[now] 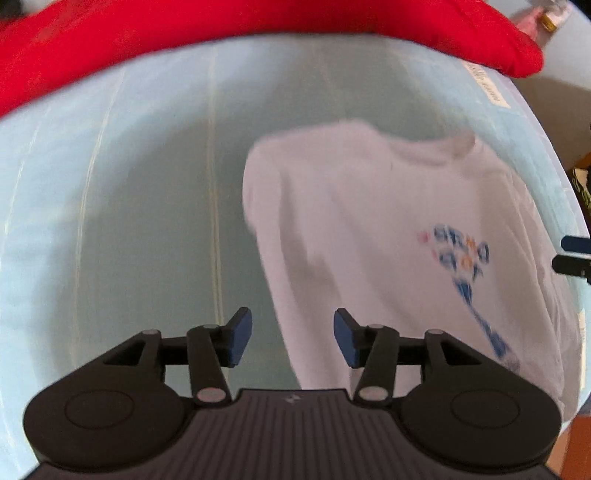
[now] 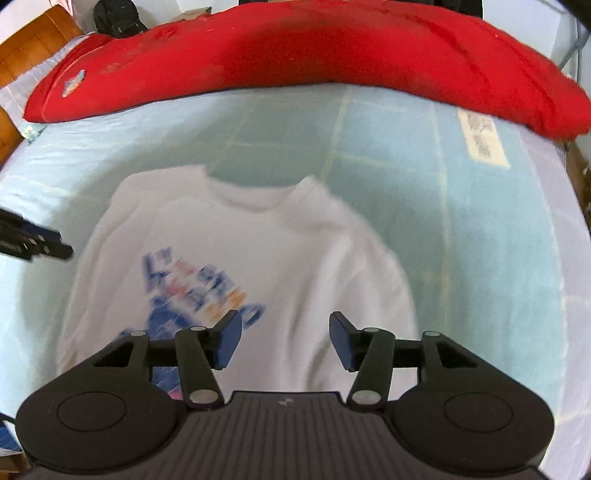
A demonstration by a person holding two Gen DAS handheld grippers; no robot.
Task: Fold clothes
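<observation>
A white T-shirt (image 1: 369, 229) with a blue and red chest print lies flat on a pale blue bed sheet (image 1: 129, 221), collar toward the far side. My left gripper (image 1: 293, 338) hovers open over the shirt's left edge, nothing between its blue pads. In the right wrist view the same shirt (image 2: 295, 258) fills the middle, its sleeves look tucked under. My right gripper (image 2: 284, 341) stands open above the shirt's lower part, empty. Each gripper's tip shows at the edge of the other view: the right gripper (image 1: 572, 254) and the left gripper (image 2: 40, 243). Both views are blurred.
A red quilt or pillow (image 2: 314, 55) lies across the far end of the bed. A white label (image 2: 480, 140) is printed on the sheet at the right. A wooden headboard (image 2: 29, 48) and a dark bag (image 2: 118, 16) stand beyond the bed's far left.
</observation>
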